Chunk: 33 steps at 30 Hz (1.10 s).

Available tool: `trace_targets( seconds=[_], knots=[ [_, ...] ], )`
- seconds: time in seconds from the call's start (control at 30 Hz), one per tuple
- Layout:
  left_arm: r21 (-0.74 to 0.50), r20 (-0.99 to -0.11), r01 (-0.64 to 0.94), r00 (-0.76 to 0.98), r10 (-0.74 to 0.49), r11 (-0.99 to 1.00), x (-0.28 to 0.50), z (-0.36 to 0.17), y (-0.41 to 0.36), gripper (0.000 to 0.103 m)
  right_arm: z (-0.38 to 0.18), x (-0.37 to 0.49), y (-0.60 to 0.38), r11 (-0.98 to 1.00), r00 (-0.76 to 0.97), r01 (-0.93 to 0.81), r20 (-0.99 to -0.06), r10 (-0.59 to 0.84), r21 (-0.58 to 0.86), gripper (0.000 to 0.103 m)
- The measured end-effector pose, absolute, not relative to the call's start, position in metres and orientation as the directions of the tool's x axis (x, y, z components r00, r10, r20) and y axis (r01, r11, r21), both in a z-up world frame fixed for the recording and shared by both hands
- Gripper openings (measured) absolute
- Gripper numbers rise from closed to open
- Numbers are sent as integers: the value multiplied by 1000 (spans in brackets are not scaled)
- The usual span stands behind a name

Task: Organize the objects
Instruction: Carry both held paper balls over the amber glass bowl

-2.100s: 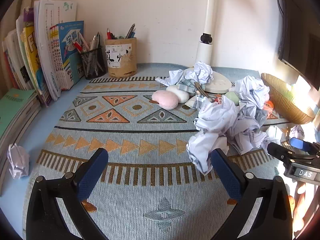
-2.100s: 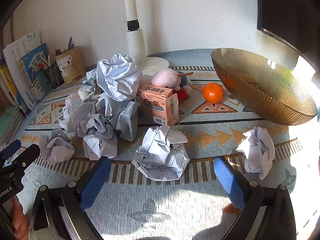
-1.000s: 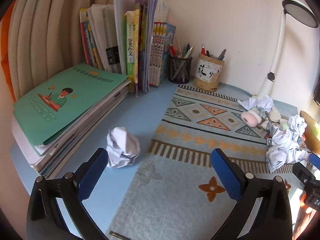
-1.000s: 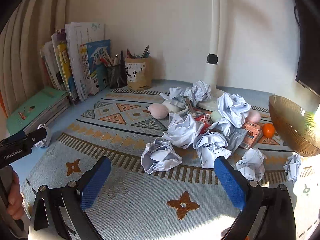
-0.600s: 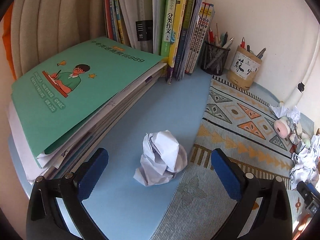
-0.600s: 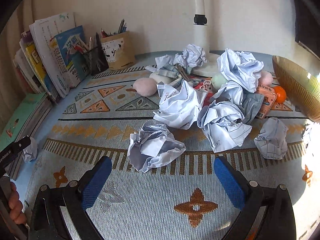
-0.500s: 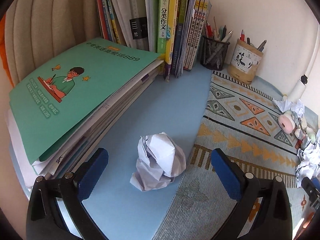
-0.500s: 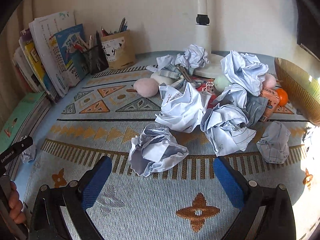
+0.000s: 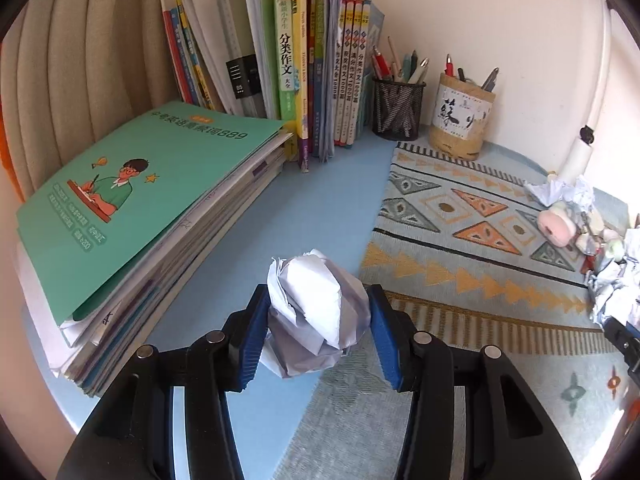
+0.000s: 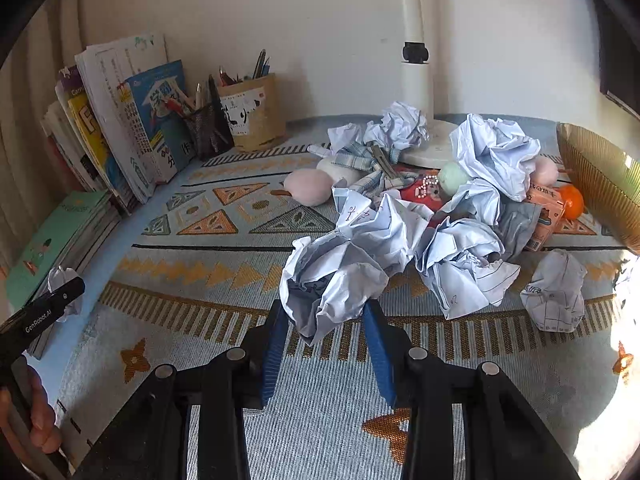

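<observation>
My left gripper (image 9: 318, 328) is shut on a crumpled white paper ball (image 9: 316, 312) at the edge of the blue desk, beside the patterned mat (image 9: 460, 248). My right gripper (image 10: 326, 340) is shut on another crumpled paper ball (image 10: 332, 284) on the mat. Behind it lies a heap of several more paper balls (image 10: 460, 256), a pink round toy (image 10: 308, 186), an orange carton (image 10: 544, 216) and an orange fruit (image 10: 572, 202). The left gripper also shows at the far left of the right wrist view (image 10: 44, 312).
A stack of books with a green cover (image 9: 132, 200) lies left. Upright books (image 9: 288, 72), a mesh pen cup (image 9: 396, 108) and a tan pen holder (image 9: 460, 120) stand at the wall. A lamp base (image 10: 424, 148) and a gold bowl (image 10: 600, 176) are to the right.
Both grippers have closed from wide open, the left on the lone paper ball by the books, the right on the nearest paper ball of the heap. Both moved in closer.
</observation>
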<state>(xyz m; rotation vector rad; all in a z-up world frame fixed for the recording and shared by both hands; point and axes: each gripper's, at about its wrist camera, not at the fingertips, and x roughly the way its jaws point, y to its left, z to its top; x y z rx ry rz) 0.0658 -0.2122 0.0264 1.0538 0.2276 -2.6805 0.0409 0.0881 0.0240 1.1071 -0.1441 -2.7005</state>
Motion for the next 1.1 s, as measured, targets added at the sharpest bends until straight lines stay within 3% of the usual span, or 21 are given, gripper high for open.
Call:
trace_targets(
  seconds=[0.17, 0.33, 0.5, 0.67, 0.8, 0.9, 1.0, 1.1],
  knots=[
    [-80, -631, 149, -773, -66, -985, 79, 58, -159, 45, 49, 67, 121, -934, -736, 191, -585, -341, 304, 38],
    [-123, -605, -18, -791, 89, -992, 69, 65, -85, 45, 88, 109, 187, -957, -824, 138, -507, -253, 254, 38],
    [-215, -607, -125, -760, 233, -969, 53, 51, -17, 46, 63, 123, 249, -977, -792, 23, -593, -146, 210, 38],
    [-249, -600, -169, -746, 289, -954, 50, 45, 18, 46, 23, 124, 279, -973, -729, 15, -664, -167, 229, 38],
    [-255, -599, -173, -744, 296, -951, 52, 30, 24, 46, 7, 128, 285, -972, -684, 38, -704, -193, 230, 50],
    [-272, -602, -155, -743, 293, -950, 52, 27, 20, 46, 9, 137, 287, -972, -685, 45, -701, -197, 230, 71],
    [-257, -603, -159, -745, 287, -953, 53, 28, 23, 46, 14, 144, 290, -980, -699, 30, -696, -162, 198, 81],
    [-220, -603, -174, -749, 274, -960, 54, 30, 30, 47, 21, 142, 287, -978, -706, 46, -686, -175, 203, 83]
  ],
)
